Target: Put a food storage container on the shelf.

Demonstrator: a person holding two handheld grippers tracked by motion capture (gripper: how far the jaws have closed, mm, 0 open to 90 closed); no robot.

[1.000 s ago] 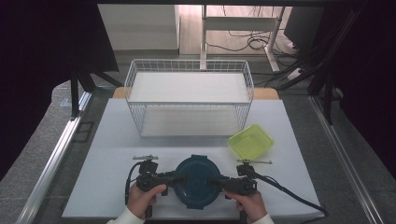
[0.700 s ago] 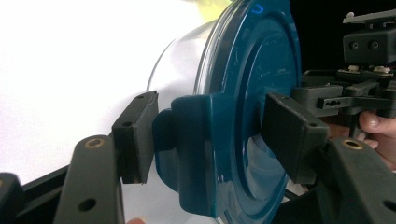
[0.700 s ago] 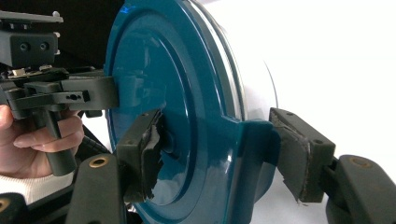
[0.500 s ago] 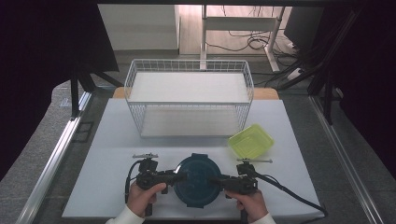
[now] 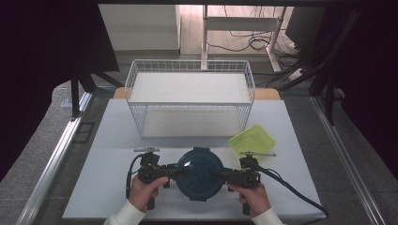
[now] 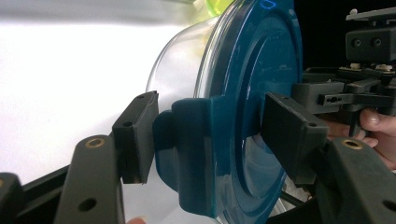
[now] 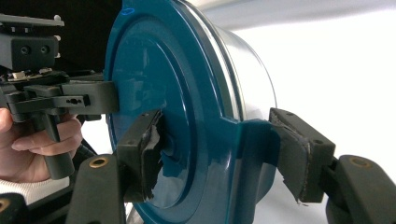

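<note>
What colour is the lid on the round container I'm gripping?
Dark teal blue lid, on a clear container; best in the right gripper view.

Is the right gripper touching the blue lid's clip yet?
Touching. In the right gripper view, both fingers of the right gripper press against the blue lid at its clip.

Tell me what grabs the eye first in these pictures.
A round clear container with a dark teal lid sits at the near edge of the white table, clamped at its side latches by the left gripper and right gripper. Behind stands a white wire basket, with a lime-green plastic tray at its right.
</note>
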